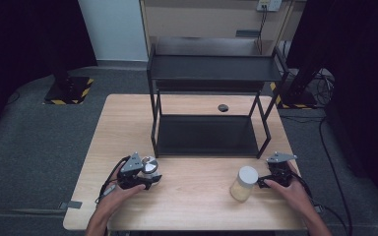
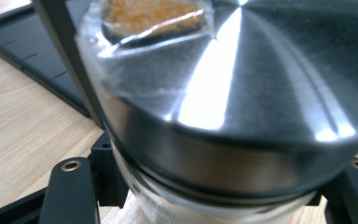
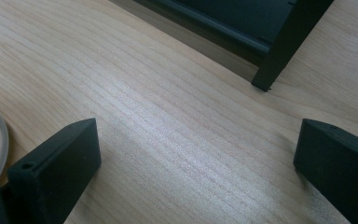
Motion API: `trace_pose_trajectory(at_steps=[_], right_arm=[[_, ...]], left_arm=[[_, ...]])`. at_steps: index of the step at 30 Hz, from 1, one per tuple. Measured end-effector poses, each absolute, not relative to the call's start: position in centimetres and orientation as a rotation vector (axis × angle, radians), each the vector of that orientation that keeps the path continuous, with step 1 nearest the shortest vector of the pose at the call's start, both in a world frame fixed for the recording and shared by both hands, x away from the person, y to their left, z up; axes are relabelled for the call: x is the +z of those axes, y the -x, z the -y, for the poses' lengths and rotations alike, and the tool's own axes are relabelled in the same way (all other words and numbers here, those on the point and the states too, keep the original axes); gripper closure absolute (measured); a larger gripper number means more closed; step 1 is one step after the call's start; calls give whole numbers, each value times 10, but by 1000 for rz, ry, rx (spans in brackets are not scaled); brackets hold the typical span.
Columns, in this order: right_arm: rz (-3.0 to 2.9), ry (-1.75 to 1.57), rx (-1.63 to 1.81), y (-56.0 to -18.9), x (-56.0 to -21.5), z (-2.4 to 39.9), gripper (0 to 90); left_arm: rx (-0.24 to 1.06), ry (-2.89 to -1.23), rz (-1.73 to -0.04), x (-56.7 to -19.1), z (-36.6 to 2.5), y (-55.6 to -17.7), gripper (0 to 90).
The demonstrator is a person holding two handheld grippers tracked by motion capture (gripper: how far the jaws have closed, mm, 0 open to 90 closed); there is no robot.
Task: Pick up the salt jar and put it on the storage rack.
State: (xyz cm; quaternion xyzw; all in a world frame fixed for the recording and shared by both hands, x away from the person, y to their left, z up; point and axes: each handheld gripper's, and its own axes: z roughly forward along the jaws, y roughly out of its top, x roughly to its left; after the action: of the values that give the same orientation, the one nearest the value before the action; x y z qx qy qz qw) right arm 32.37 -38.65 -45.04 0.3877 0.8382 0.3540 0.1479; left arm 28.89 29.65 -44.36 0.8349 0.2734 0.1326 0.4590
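Left gripper (image 1: 150, 179): its two black jaws are squeezed tight on the jar with the shiny metal lid (image 1: 149, 166), one jaw on each side, under the lid.
Shiny-lid jar: it stands on the table (image 1: 197, 196) at the left, just in front of the black shelf's (image 1: 211, 132) front left leg. In the left gripper view the lid (image 2: 242, 93) looks very big and bright (the picture is a bit blurry).
Right gripper (image 1: 262, 183): its jaws are wide apart with nothing between them, just bare wood (image 3: 191, 140).
White-lid jar (image 1: 244, 183): it stands upright on the table at the right, just beside the right gripper, on its left. It has something pale and yellowish inside.
Hands: one hand holds each gripper, low over the table.
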Motion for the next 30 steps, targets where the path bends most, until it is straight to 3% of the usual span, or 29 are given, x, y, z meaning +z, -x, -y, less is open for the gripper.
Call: trace_pose_trajectory(at_steps=[30], right_arm=[[-2411, -1115, 1018, -324, -450, 387, 13]], left_arm=[[282, -2087, -555, -411, -257, -297, 301]])
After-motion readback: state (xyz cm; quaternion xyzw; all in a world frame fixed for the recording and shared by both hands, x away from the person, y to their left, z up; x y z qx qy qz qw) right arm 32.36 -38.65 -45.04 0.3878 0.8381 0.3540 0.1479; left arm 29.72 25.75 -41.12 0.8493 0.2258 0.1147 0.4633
